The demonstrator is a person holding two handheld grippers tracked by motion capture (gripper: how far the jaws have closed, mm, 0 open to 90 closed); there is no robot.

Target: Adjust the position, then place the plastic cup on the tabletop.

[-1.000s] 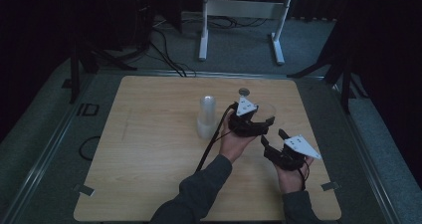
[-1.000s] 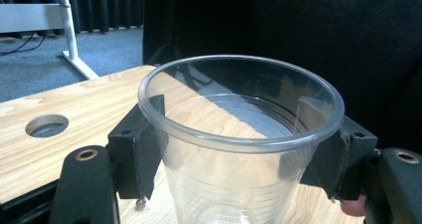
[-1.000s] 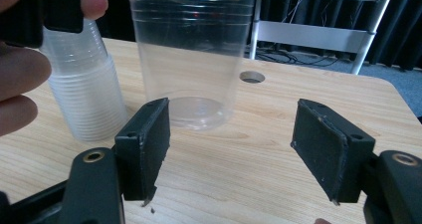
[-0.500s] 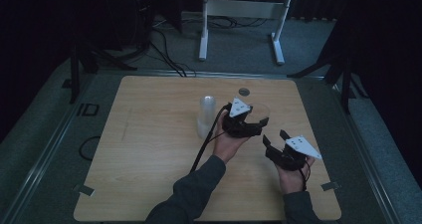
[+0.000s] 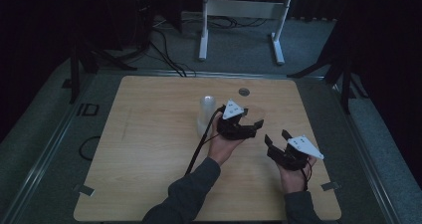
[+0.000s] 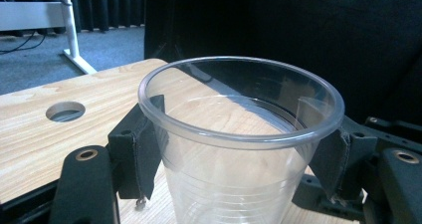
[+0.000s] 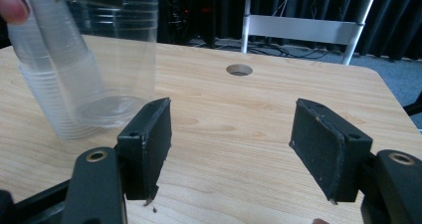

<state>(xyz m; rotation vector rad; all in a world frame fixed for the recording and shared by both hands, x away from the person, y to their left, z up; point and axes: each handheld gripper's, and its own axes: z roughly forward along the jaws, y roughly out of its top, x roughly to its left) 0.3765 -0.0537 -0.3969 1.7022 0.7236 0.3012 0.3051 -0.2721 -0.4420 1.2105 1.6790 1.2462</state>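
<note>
The clear plastic cup sat upright between the jaws of the left tool, which pinched it at both sides just below the rim; in the left gripper view each black pad pressed against the cup wall. The cup was held over the right half of the wooden surface, just right of a stack of clear plastic cups standing near the middle. In the high view the held cup appeared only as a faint shape at the jaws. Whether its base touched the surface could not be determined.

The right tool was positioned near the left one, on its right and closer to the person, with its jaws spread wide and nothing between them. In the right gripper view those jaws framed bare wood, with the stack of cups at upper left and the held cup just beside it, under the left tool's dark body. A fingertip showed at the top left corner of that view.

A round hole lay in the surface toward the far edge, beyond both tools. A cable trailed from the left tool back along the forearm. A white metal frame stood on the grey floor behind the surface.
</note>
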